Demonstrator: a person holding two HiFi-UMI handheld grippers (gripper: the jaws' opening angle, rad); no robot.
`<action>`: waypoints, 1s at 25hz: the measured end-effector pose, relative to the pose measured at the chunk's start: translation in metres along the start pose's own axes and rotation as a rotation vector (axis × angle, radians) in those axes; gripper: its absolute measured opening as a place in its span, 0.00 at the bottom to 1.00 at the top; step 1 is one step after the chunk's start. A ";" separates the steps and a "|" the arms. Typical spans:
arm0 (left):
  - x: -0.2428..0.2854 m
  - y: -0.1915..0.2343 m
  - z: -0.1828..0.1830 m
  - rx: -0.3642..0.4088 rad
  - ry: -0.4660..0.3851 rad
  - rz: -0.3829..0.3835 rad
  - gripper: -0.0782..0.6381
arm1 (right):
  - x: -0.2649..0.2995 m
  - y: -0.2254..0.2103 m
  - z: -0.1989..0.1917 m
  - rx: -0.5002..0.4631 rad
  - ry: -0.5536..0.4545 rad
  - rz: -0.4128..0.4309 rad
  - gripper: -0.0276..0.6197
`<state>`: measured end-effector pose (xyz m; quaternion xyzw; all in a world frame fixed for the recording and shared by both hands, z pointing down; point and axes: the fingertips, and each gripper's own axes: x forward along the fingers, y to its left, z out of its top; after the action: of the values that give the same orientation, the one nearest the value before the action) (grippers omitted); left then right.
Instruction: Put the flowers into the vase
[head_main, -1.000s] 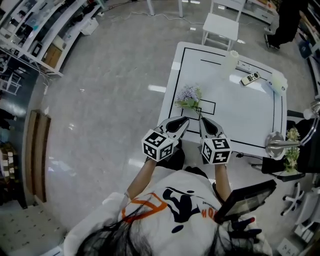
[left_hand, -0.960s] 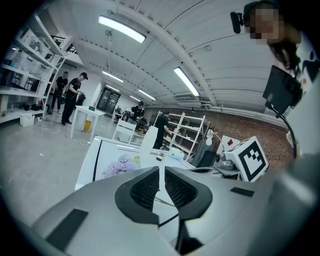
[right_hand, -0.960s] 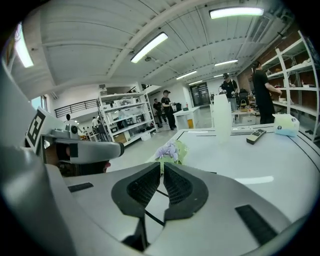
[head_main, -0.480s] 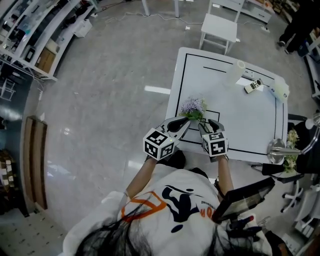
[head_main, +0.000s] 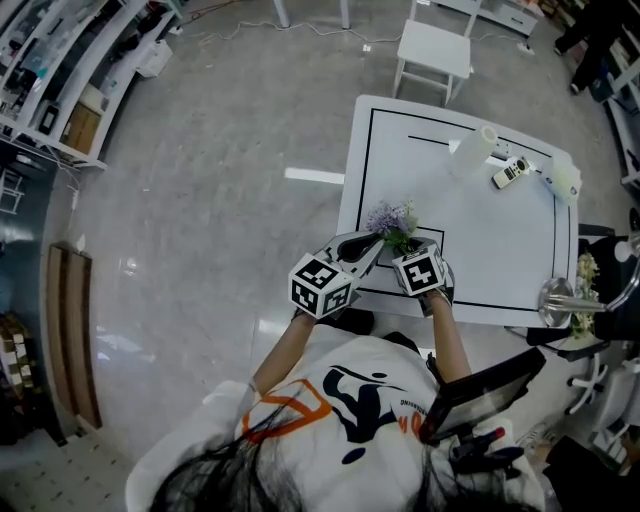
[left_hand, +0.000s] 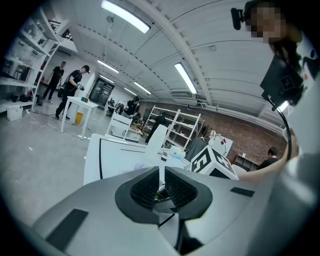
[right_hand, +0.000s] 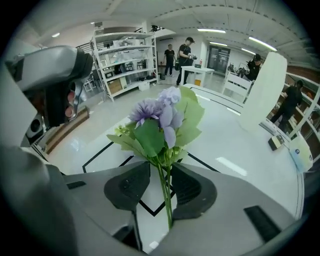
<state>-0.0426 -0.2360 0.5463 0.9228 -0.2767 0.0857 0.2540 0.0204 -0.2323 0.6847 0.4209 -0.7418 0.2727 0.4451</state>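
Note:
A small bunch of purple flowers (head_main: 392, 218) with green leaves stands upright over the near edge of the white table (head_main: 500, 240). My left gripper (head_main: 372, 243) reaches in from the left and is shut on the thin green stem (left_hand: 158, 196). My right gripper (right_hand: 159, 172) points steeply down under its marker cube (head_main: 420, 268). Its jaws are closing, with the stem (right_hand: 165, 195) running between them close to the right pad, and a gap still shows. The tall white vase (head_main: 472, 152) stands at the table's far side, also visible as the vase (right_hand: 262, 95) behind the blooms.
A remote control (head_main: 510, 172) and a white rounded object (head_main: 563, 178) lie at the table's far right. A white chair (head_main: 433, 45) stands beyond the table. A metal stand with more flowers (head_main: 578, 300) is off the right edge. People stand in the background.
My right gripper let go of the stem, tipped steeply downward and sank beside the flowers, jaws now apart around the stem. My left gripper slid a little toward the flowers and stayed shut.

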 end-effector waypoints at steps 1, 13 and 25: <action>0.001 0.003 0.001 -0.002 0.000 0.001 0.16 | 0.002 0.000 0.001 0.020 0.004 0.004 0.26; 0.002 0.032 0.017 -0.018 -0.023 0.004 0.16 | -0.013 -0.007 0.030 0.148 -0.128 0.003 0.13; 0.018 0.011 0.036 0.049 -0.031 -0.021 0.18 | -0.090 -0.045 0.053 0.284 -0.384 -0.004 0.12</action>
<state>-0.0329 -0.2707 0.5253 0.9328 -0.2689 0.0754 0.2278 0.0589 -0.2612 0.5817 0.5249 -0.7662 0.2884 0.2328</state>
